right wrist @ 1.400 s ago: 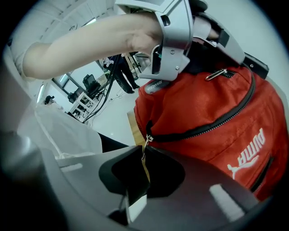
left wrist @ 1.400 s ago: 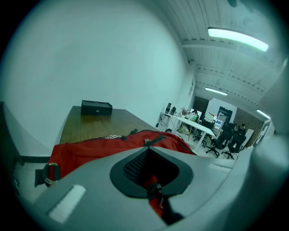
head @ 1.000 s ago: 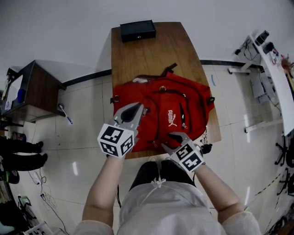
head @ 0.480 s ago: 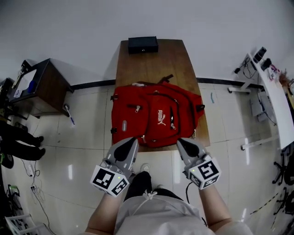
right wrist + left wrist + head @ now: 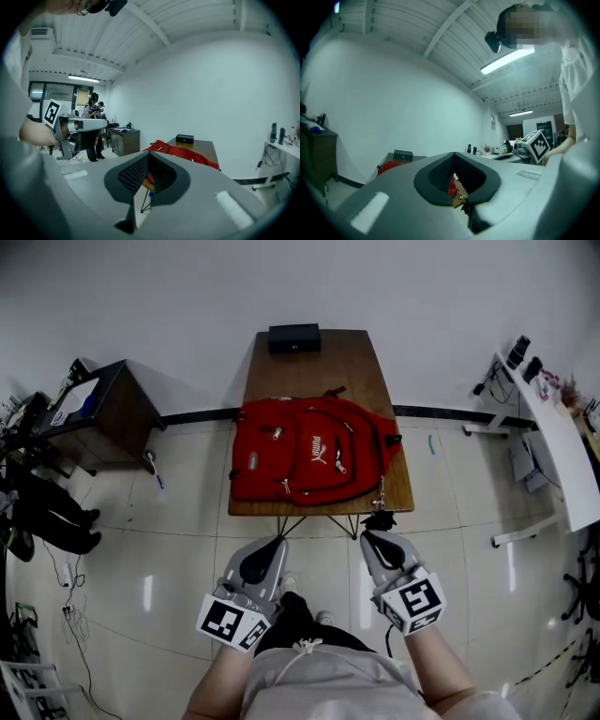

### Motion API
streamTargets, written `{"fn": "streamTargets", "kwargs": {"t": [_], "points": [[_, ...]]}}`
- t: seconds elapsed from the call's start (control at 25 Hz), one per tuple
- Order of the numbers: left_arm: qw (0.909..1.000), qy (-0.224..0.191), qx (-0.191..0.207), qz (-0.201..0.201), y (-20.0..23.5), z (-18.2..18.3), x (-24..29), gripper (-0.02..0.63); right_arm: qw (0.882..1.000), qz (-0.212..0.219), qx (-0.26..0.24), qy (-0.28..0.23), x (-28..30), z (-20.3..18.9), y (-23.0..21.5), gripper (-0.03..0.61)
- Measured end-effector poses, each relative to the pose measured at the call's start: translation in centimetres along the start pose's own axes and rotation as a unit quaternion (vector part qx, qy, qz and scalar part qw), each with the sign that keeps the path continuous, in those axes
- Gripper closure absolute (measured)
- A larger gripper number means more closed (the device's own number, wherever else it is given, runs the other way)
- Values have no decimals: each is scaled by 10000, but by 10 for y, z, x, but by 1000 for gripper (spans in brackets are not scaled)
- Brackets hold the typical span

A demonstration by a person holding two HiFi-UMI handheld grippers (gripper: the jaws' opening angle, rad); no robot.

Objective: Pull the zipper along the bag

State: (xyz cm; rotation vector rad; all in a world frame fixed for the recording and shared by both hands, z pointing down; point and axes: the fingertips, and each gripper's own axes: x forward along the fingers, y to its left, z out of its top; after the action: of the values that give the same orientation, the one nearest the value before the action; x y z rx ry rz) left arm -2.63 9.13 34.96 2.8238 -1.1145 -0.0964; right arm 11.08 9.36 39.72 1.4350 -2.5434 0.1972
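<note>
The red backpack (image 5: 309, 451) lies flat on the brown table (image 5: 323, 357), far ahead of me. Both grippers hang in the air near my body, short of the table's near edge, touching nothing. My left gripper (image 5: 272, 542) is shut and empty; in the left gripper view (image 5: 454, 161) its jaws meet, with a sliver of the backpack (image 5: 389, 166) beyond. My right gripper (image 5: 367, 535) is shut and empty too. The right gripper view (image 5: 149, 159) looks along its closed jaws at the backpack (image 5: 183, 153).
A black box (image 5: 294, 337) sits at the table's far end by the white wall. A dark cabinet (image 5: 98, 413) stands at the left, with a person's legs (image 5: 47, 512) near it. A white desk (image 5: 553, 427) with small items runs along the right.
Both grippers have drawn back off the backpack and past the table's near edge toward my body. The table and bag now sit farther away in the head view.
</note>
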Motion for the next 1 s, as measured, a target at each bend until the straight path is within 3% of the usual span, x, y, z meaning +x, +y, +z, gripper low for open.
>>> {"fn": "streamTargets", "kwargs": {"t": [0.12, 0.2, 0.48, 0.72, 1.0], "points": [[9975, -120, 677, -149, -26, 11, -15, 607, 9993, -111, -223, -270, -20, 11, 14, 574], [9961, -110, 841, -228, -37, 13, -21, 607, 9985, -118, -359, -398, -29, 18, 23, 574], [9965, -87, 781, -288, -41, 11, -32, 607, 9932, 111, -818, -822, -37, 34, 59, 574], [9981, -95, 569, -232, -32, 11, -39, 607, 9919, 133, -822, -960, -36, 43, 73, 574], [9978, -83, 605, -262, -31, 8, -39, 607, 9916, 103, -855, -961, -36, 43, 72, 574]]}}
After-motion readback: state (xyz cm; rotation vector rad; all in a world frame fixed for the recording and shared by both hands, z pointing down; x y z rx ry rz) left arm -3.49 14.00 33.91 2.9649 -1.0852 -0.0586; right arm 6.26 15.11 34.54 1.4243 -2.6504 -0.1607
